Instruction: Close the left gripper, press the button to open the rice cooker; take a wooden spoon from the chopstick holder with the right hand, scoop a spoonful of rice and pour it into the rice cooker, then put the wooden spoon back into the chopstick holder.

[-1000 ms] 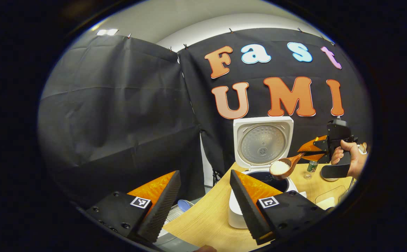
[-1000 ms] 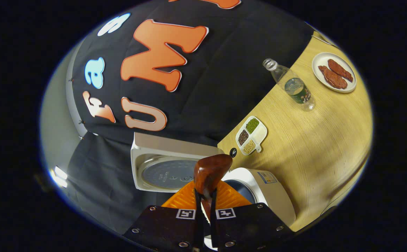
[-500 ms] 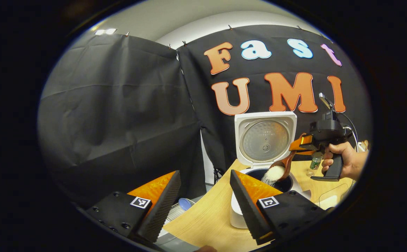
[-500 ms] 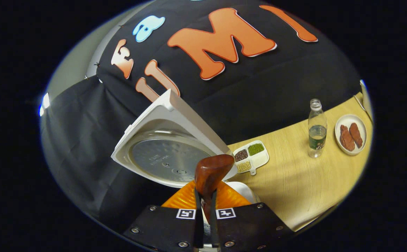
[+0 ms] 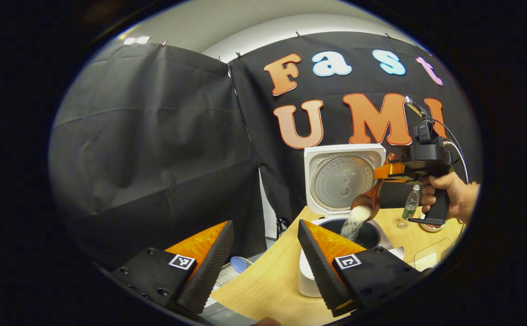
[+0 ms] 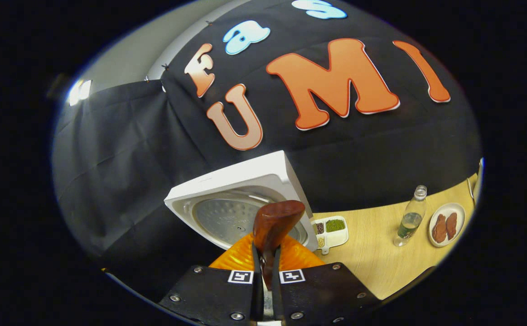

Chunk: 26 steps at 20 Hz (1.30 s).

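Note:
The white rice cooker (image 5: 311, 271) stands on the wooden table with its lid (image 5: 342, 179) up and its dark pot open. Above the pot, my right gripper (image 5: 388, 174), held by a hand (image 5: 449, 190), is shut on the wooden spoon (image 5: 367, 199), which is tipped steeply down. White rice (image 5: 351, 224) streams from the bowl into the pot. In the right gripper view the spoon's back (image 6: 274, 224) sticks out from my shut right gripper (image 6: 267, 267), with the raised lid (image 6: 240, 206) behind it. My left gripper (image 5: 263, 258) hangs open and empty, to the left of the cooker.
A small divided dish of beans (image 6: 331, 228), a clear bottle (image 6: 409, 222) and a plate of brown meat (image 6: 444, 226) stand on the table to the right. A clear container (image 5: 428, 256) sits by the cooker. The table's left edge (image 5: 245, 285) drops off beside the cooker.
The right gripper has risen and rolled, tipping the spoon from level to steeply down. The rice went from heaped in the bowl to pouring into the pot. The left gripper has stayed still.

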Motion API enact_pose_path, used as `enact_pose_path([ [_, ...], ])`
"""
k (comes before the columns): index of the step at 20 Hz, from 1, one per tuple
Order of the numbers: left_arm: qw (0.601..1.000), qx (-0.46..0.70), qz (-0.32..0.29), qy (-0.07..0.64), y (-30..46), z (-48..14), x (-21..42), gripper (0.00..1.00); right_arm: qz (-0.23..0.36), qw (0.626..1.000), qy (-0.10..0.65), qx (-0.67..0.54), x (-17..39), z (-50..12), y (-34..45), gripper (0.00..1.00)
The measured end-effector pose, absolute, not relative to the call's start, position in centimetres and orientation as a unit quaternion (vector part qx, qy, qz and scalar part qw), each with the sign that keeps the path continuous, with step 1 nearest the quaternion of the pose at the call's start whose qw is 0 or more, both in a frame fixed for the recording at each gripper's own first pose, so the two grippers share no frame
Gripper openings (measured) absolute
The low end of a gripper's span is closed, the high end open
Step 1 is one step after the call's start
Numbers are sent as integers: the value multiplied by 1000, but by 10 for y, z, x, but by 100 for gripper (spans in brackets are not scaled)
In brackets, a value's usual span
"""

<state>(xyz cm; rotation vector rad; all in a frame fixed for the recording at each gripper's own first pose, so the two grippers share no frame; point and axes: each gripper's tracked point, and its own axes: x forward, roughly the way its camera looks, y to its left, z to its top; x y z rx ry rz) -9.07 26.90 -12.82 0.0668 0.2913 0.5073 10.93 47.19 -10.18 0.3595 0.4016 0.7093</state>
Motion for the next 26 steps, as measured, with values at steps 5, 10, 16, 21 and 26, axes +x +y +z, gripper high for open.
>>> enact_pose_path([
  [5,960,35,240,142,263,-127,-85,96,374,908,134,132,105,-69,476,7],
  [10,961,33,235,143,260,-129,-84,94,395,912,64,89,95,-32,474,6],
  [16,960,36,238,141,260,-127,-87,96,421,906,-11,47,72,9,478,7],
  [21,959,37,240,143,261,-126,-91,94,428,901,-53,43,59,34,474,6],
  [26,959,36,241,147,260,-128,-91,94,426,904,-28,36,58,13,468,7],
])
